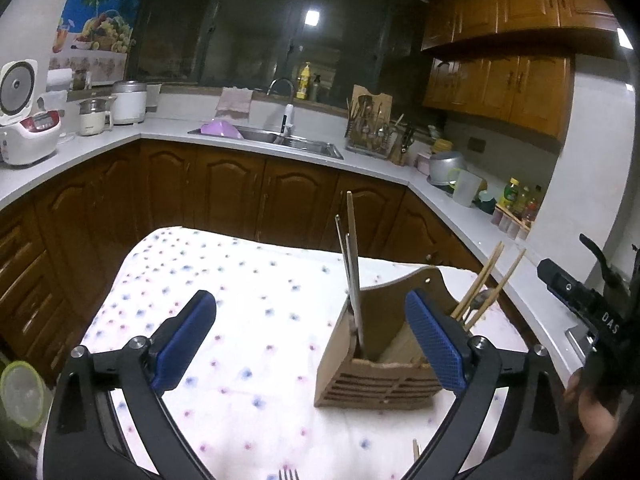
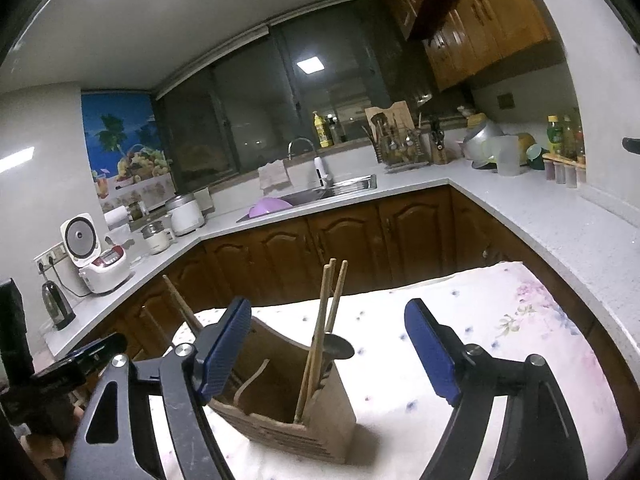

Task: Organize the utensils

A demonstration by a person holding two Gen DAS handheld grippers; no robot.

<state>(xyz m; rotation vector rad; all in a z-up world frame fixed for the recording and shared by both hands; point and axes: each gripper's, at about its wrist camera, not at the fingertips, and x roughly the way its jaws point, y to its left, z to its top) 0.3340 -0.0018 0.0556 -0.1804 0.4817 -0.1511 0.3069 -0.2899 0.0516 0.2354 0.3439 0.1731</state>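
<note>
Closest to me, at the near edge of the desk (image 1: 248,412), the tines of a fork (image 1: 289,474) poke up just below my left gripper (image 1: 316,344), and a wooden tip beside them may be another stray utensil, so I judge the sorting isn't finished. My worry is this near edge: if I swing the left gripper down for the fork carelessly, I could sweep it off the cloth, since it lies right at the rim. Both pairs of fingers stand wide apart and hold nothing; the right gripper (image 2: 332,348) is spread too. The wooden utensil holder (image 1: 376,364) stands toward the right side of the desk. In the left view it sits just inside the right-hand finger (image 1: 436,344), which overlaps its near right corner; whether they touch I cannot tell. In the right view the holder (image 2: 296,408) sits low between the fingers, hard against the left one (image 2: 224,348). That closeness is the second risk: the holder looks light and tall with its load, and a nudge from either finger could tip it. Beyond the fingers, the chopsticks (image 2: 320,332) and spoon (image 2: 340,350) lean out of one compartment and the longer utensils (image 1: 354,276) rise from another, easy to snag when withdrawing.
</note>
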